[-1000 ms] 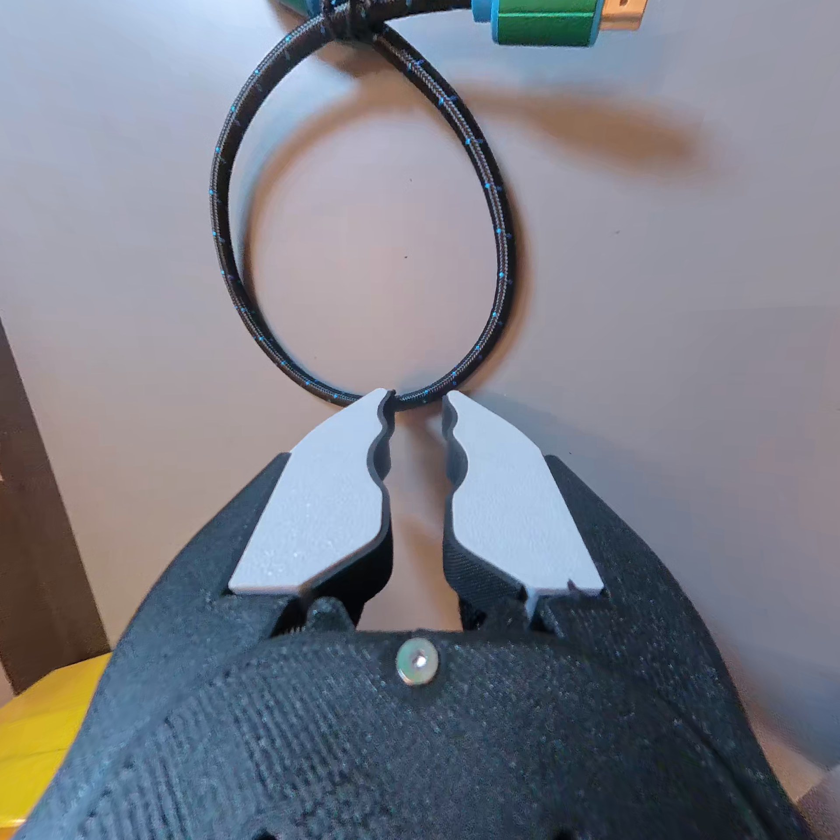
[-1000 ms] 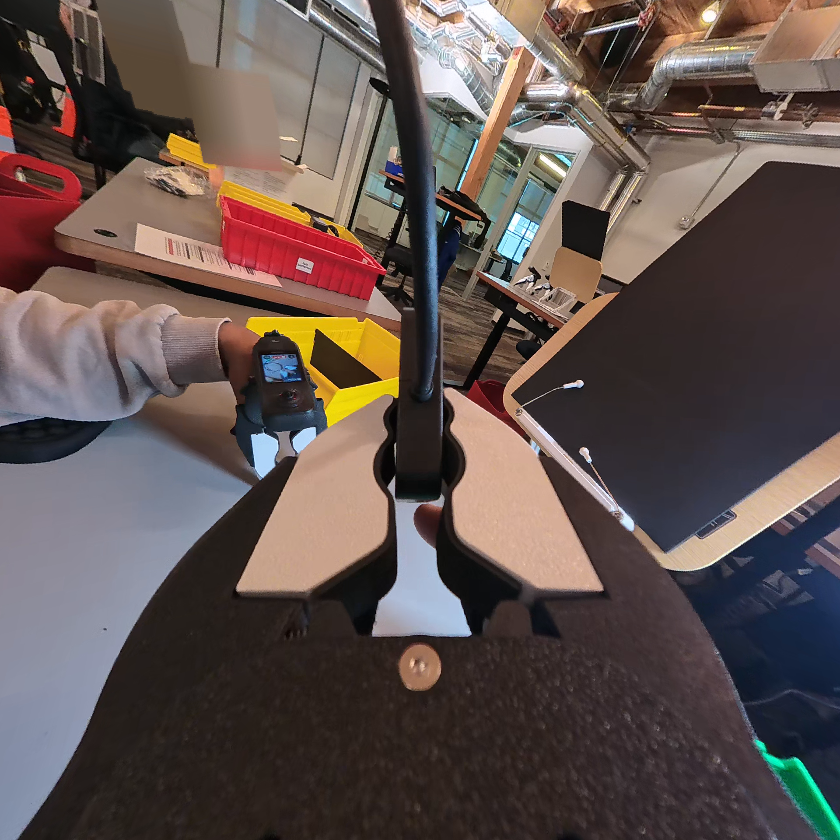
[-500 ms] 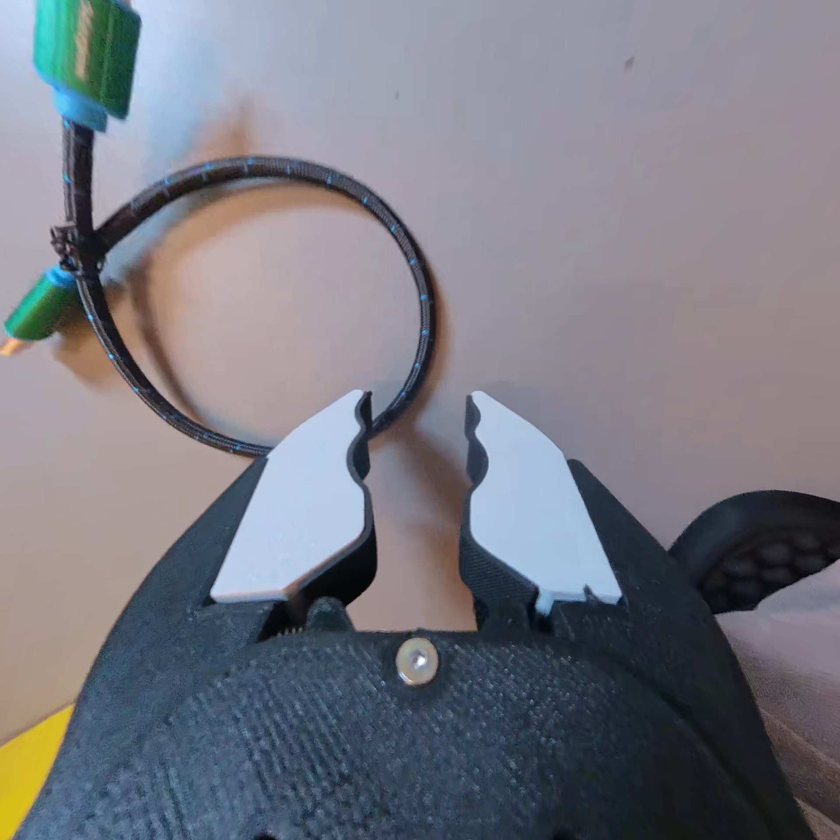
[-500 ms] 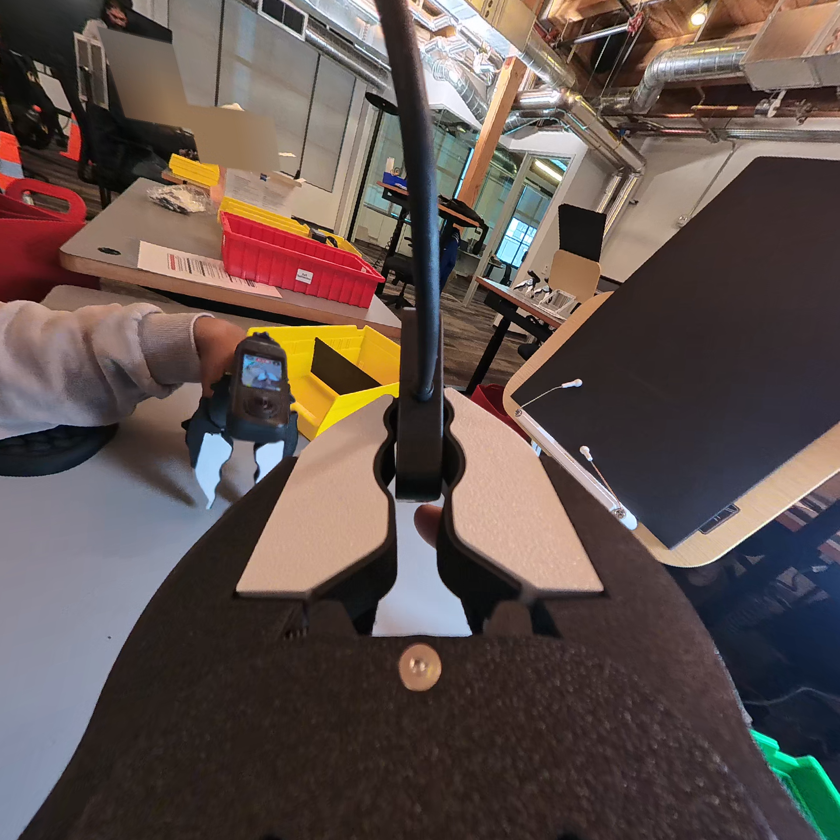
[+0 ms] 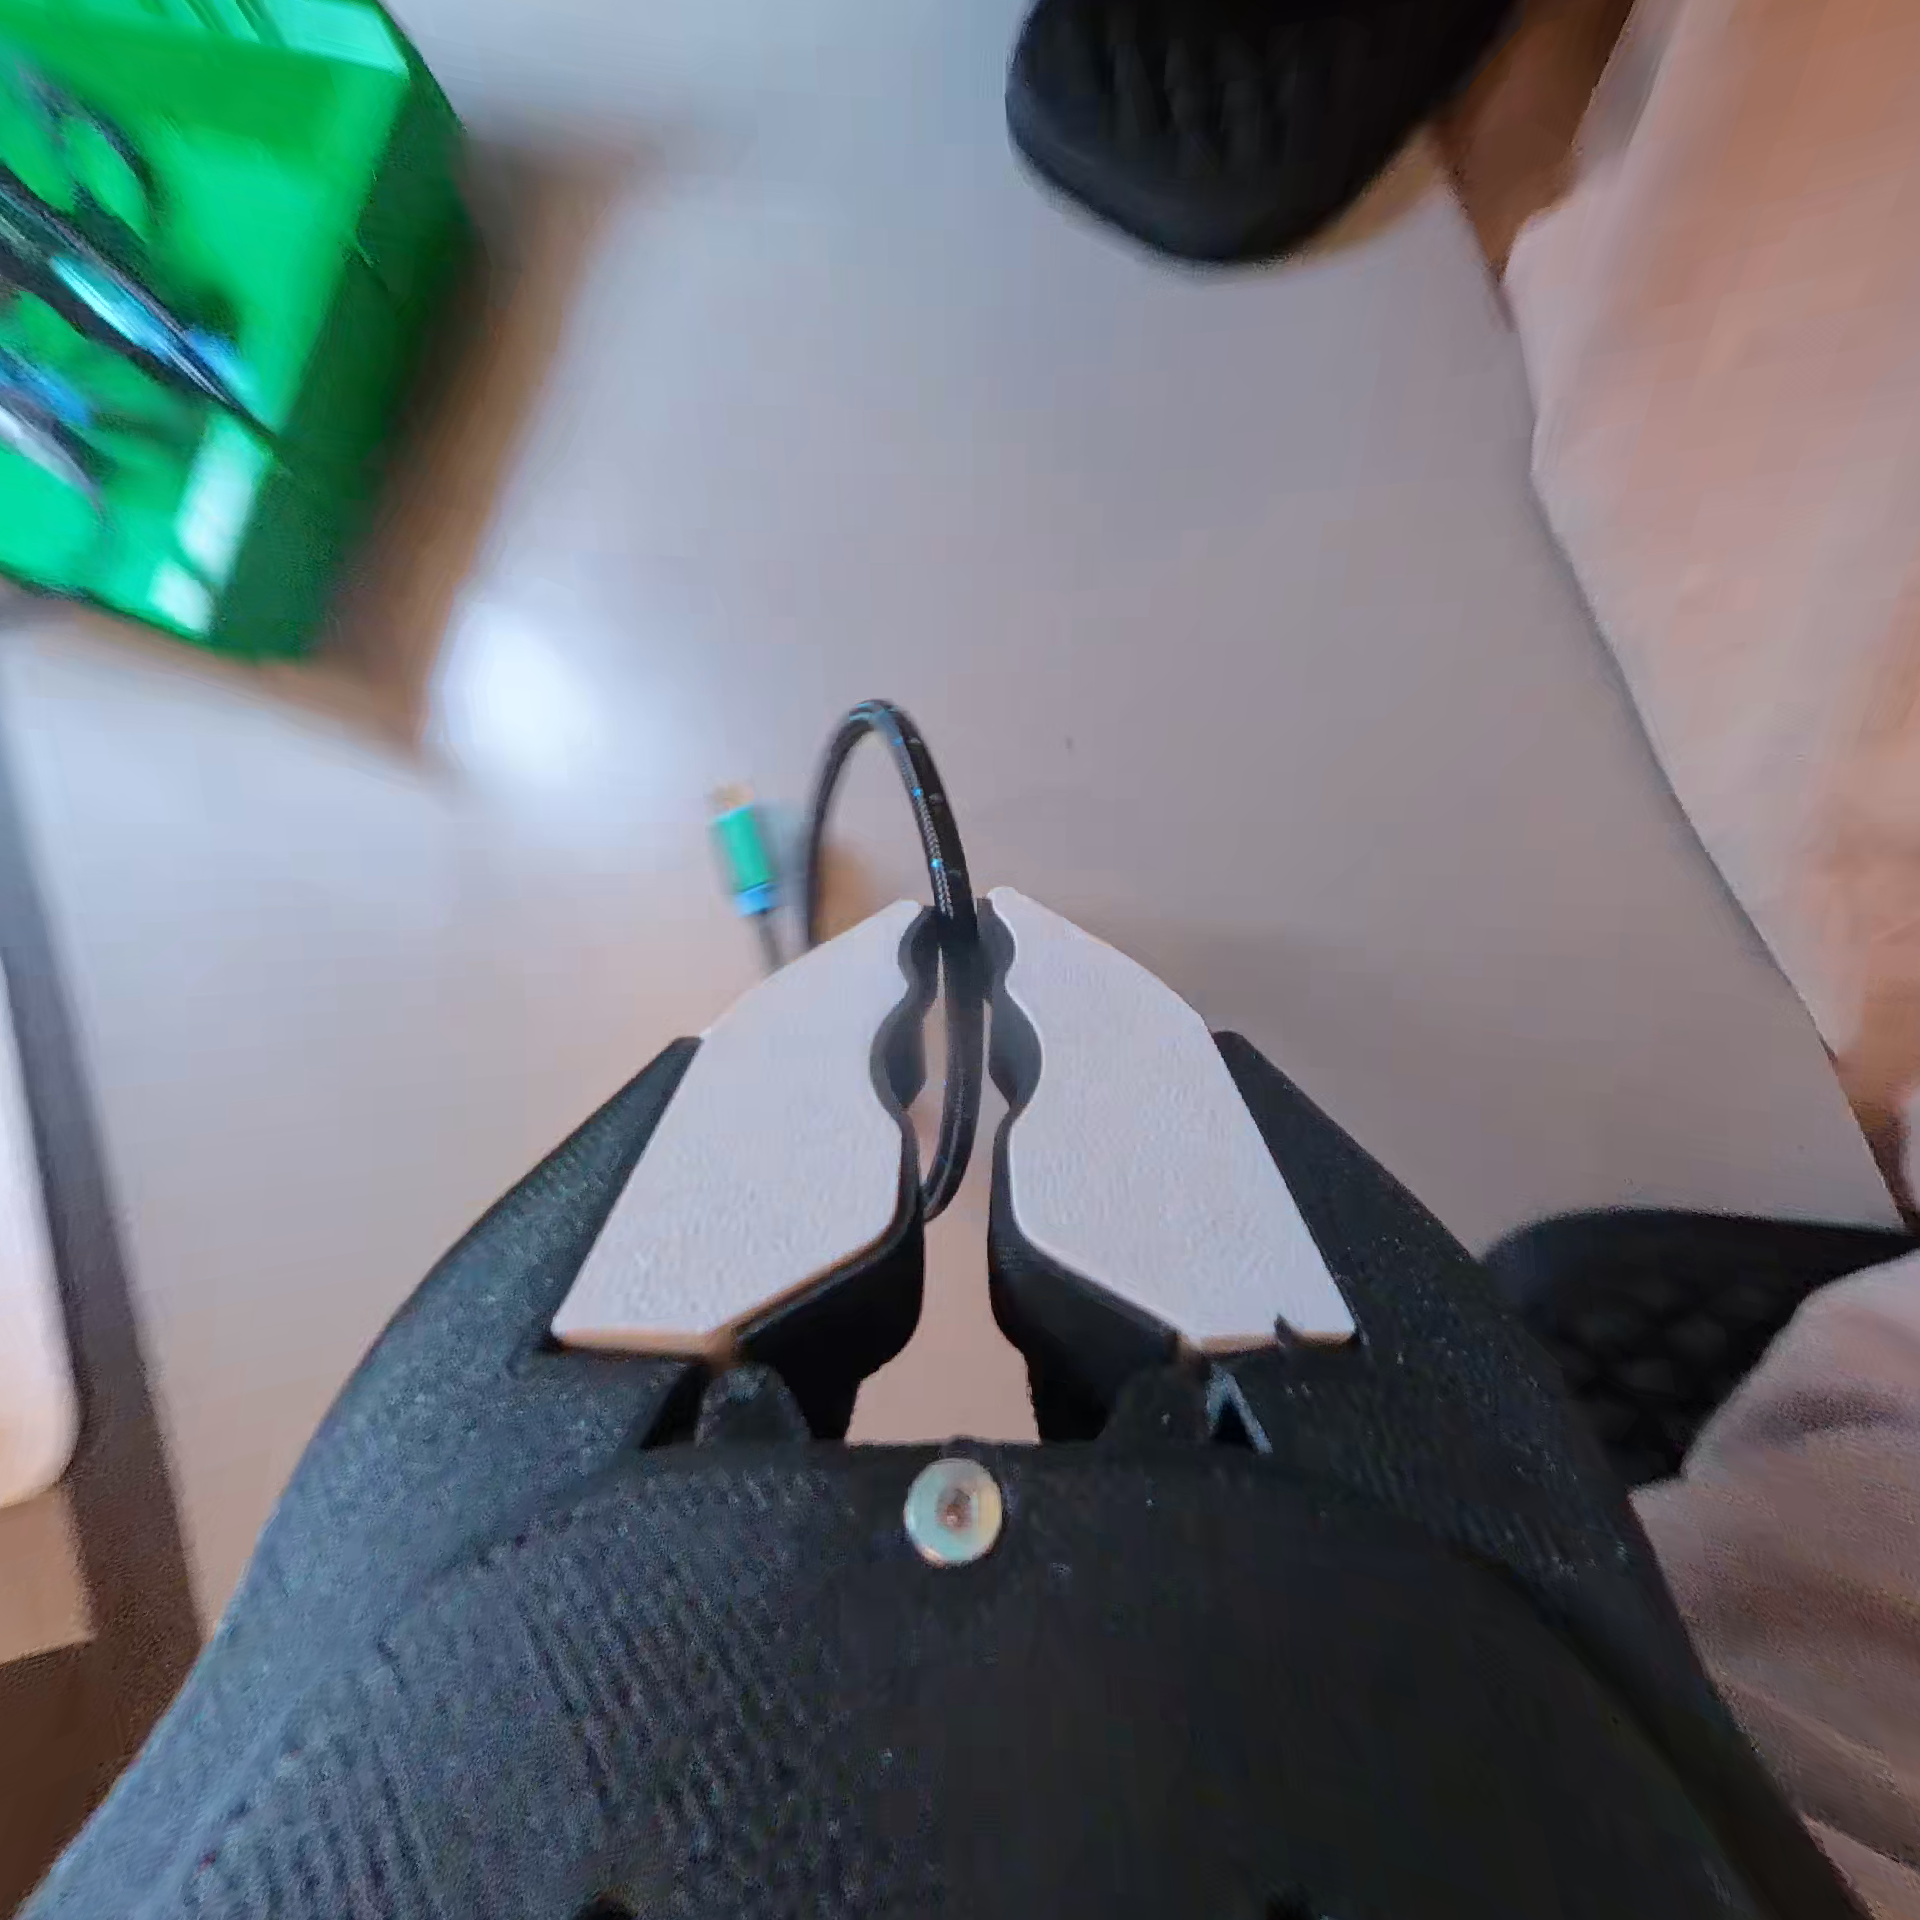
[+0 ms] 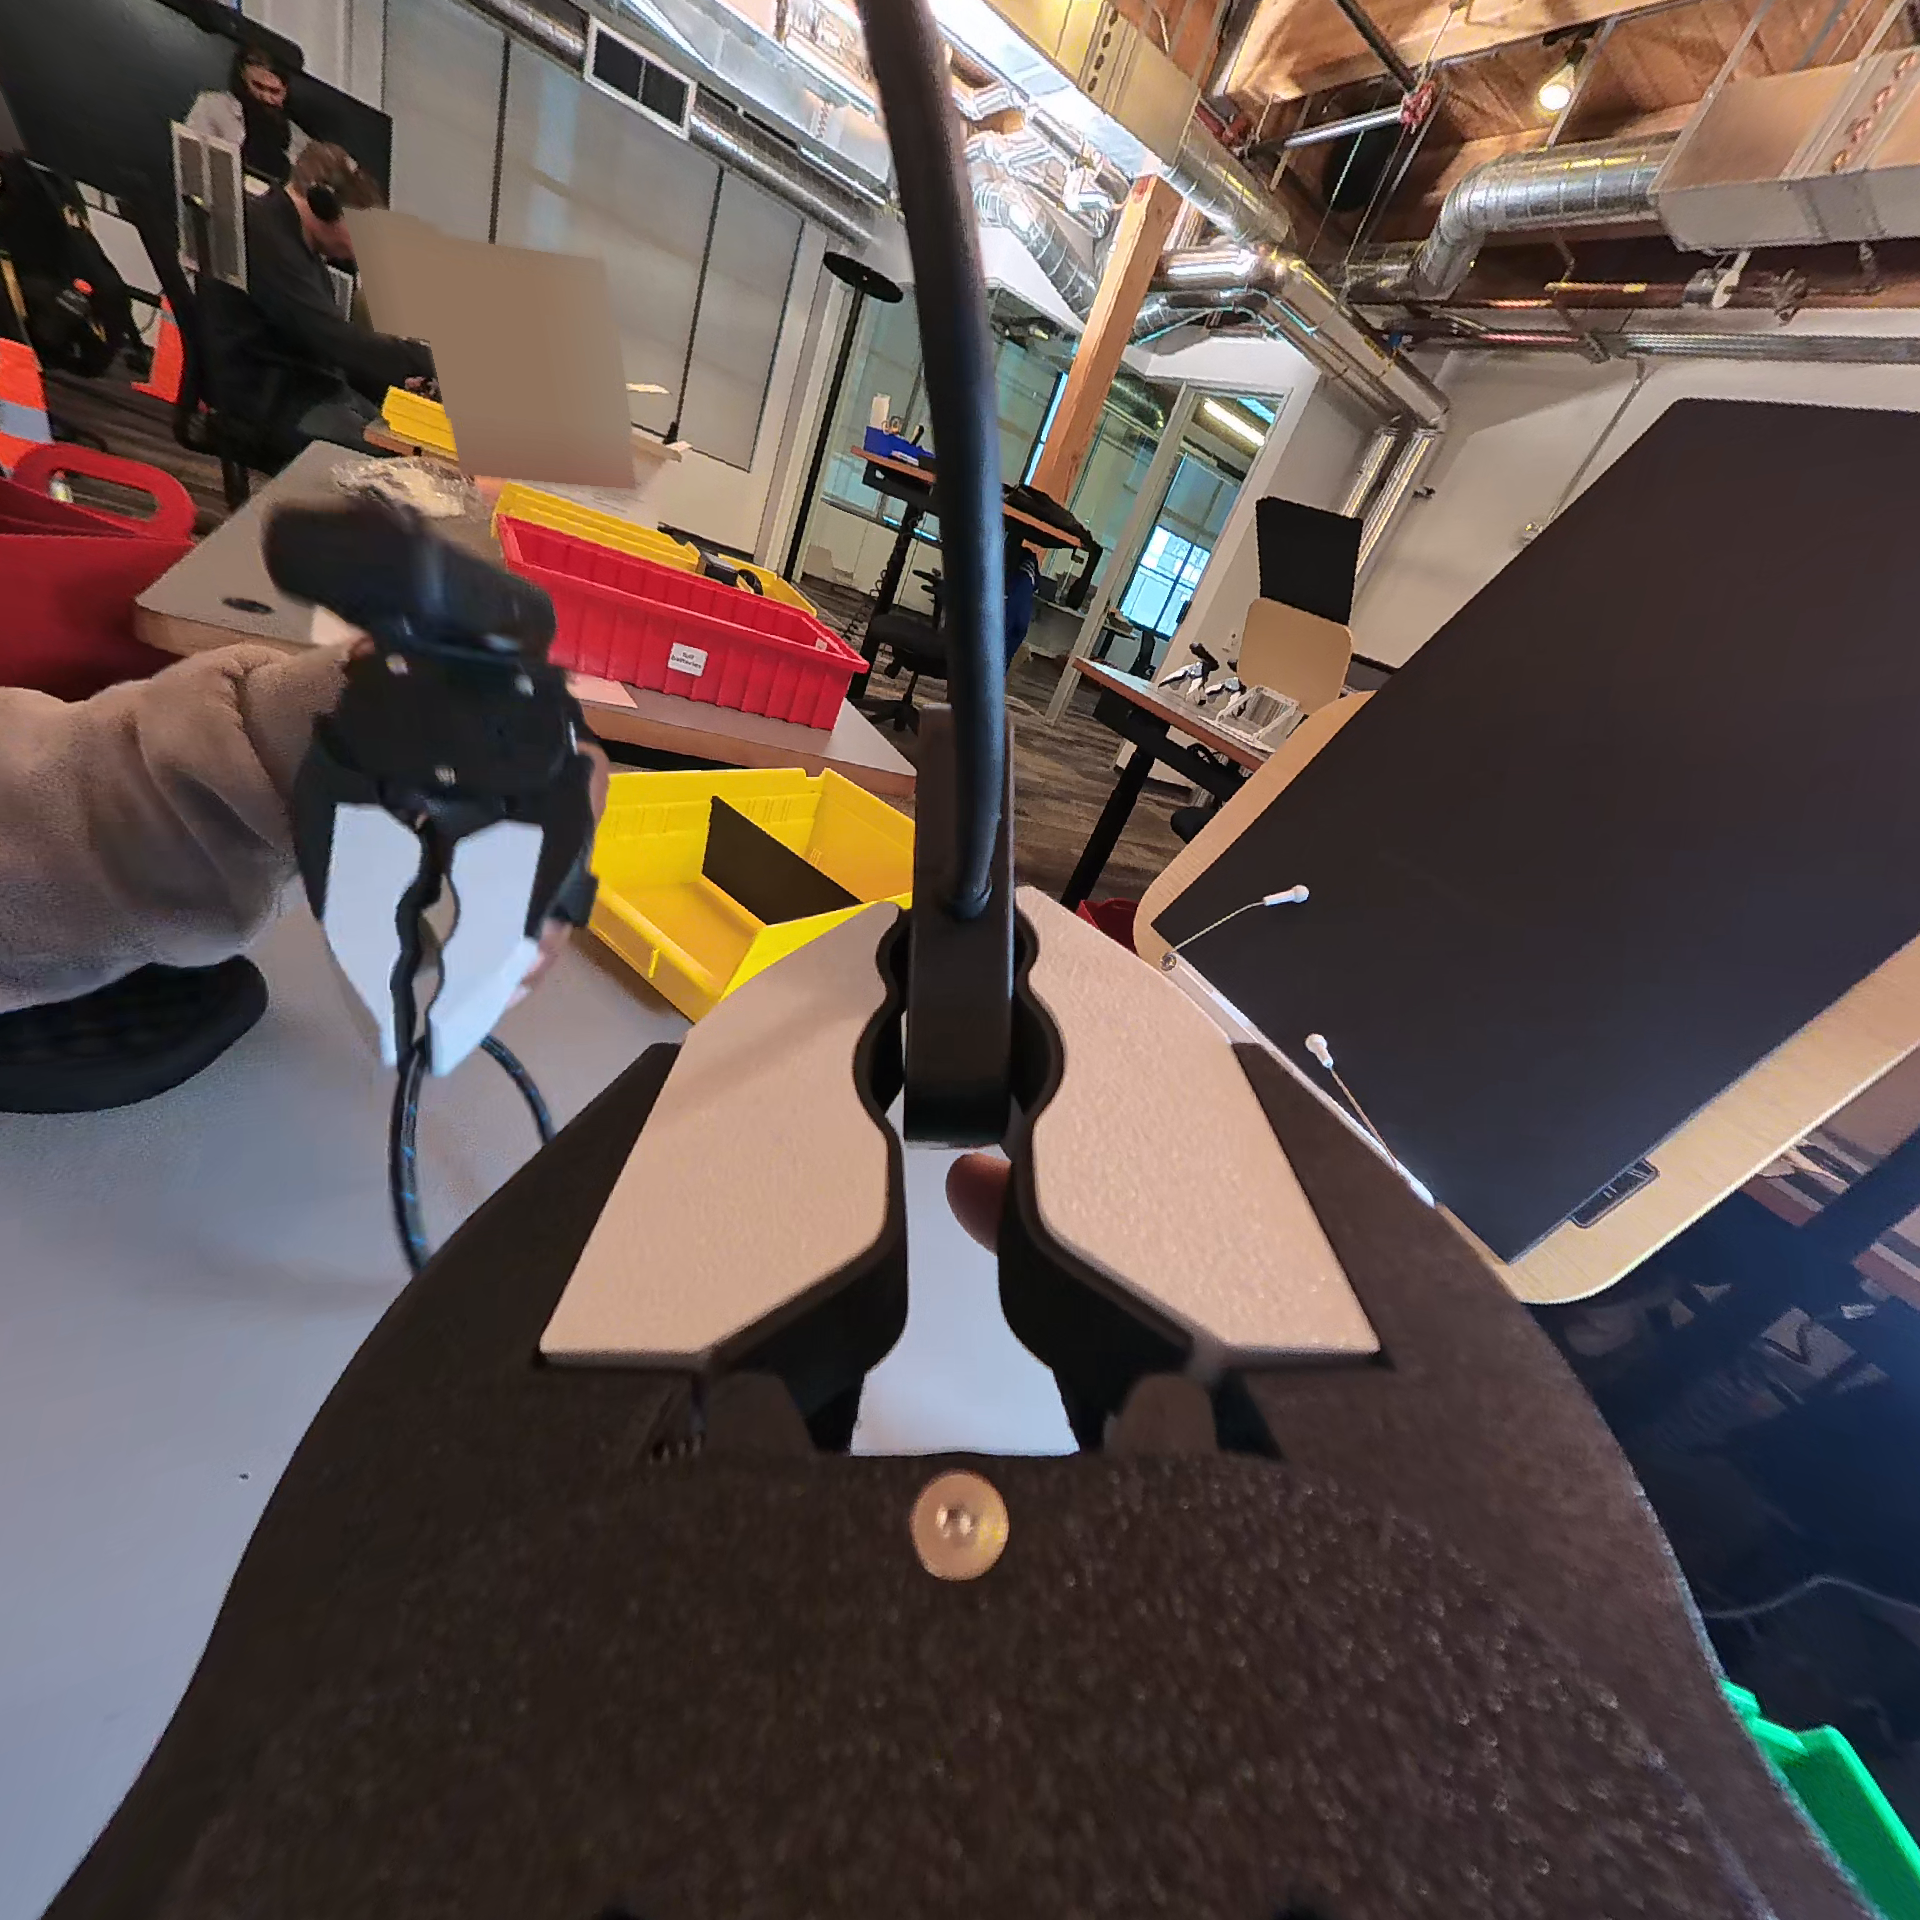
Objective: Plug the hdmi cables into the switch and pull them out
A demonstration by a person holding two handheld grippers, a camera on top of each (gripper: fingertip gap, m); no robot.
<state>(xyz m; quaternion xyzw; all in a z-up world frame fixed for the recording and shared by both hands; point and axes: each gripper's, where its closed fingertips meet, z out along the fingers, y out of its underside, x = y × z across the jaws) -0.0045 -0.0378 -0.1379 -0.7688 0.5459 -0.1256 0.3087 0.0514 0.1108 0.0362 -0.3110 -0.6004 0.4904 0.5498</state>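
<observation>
My left gripper (image 5: 951, 909) is shut on the loop of a black braided HDMI cable (image 5: 935, 810) and holds it above the grey table (image 5: 1143, 623). The cable's green plug (image 5: 740, 852) hangs below the loop. In the right wrist view the left gripper (image 6: 421, 1049) is raised at the left, with the braided cable (image 6: 407, 1153) dangling from it. My right gripper (image 6: 956, 914) is shut on the black plug (image 6: 958, 997) of a smooth black cable (image 6: 961, 416) that rises straight up. A white surface (image 6: 961, 1351) shows under its jaws. I cannot see a switch.
A green bin (image 5: 156, 312) stands at the table's far left in the left wrist view. A yellow bin (image 6: 727, 894) sits ahead of the right gripper, with a red bin (image 6: 675, 623) on the table behind it. A tilted dark board (image 6: 1558, 831) stands to the right. About 25 centimetres separates my left fingertips from my right.
My left gripper has shut on the braided cable loop and lifted it off the table, swinging its view round. The right gripper holds the black plug as before.
</observation>
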